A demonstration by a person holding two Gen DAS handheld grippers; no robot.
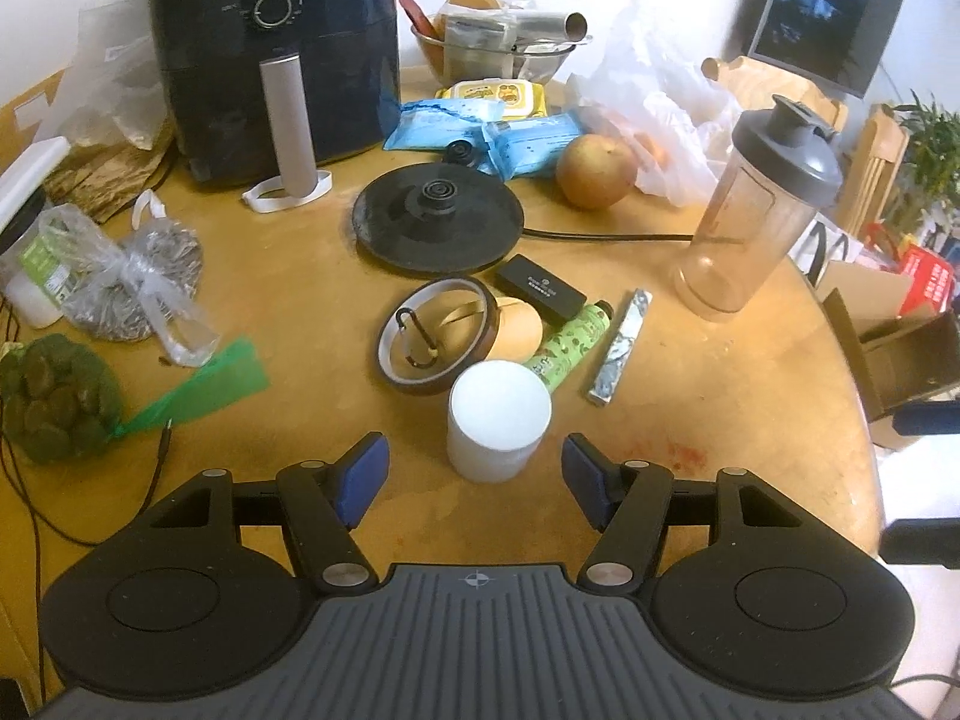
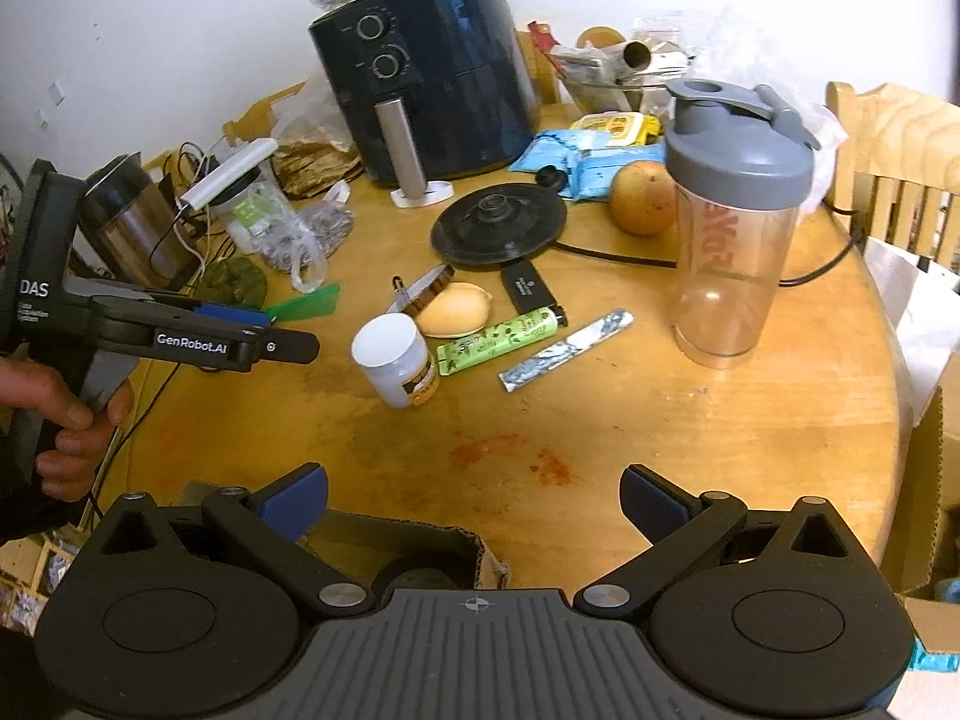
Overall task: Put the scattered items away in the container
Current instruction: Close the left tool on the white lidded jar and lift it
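Observation:
A white jar with a white lid stands on the round wooden table. My left gripper is open, and the jar's near side sits between its blue pads without touching them. Just behind the jar lie a tape roll with a carabiner inside, a yellow egg-shaped item, a black case, a green tube and a silver sachet. My right gripper is open and empty over the table's near edge, above an open cardboard box. The right wrist view shows a hand holding the left gripper beside the jar.
Behind the items are a black kettle base with its cord, a dark air fryer, a round fruit, blue packets and a metal bowl. A clear shaker bottle stands at the right. Bags crowd the left.

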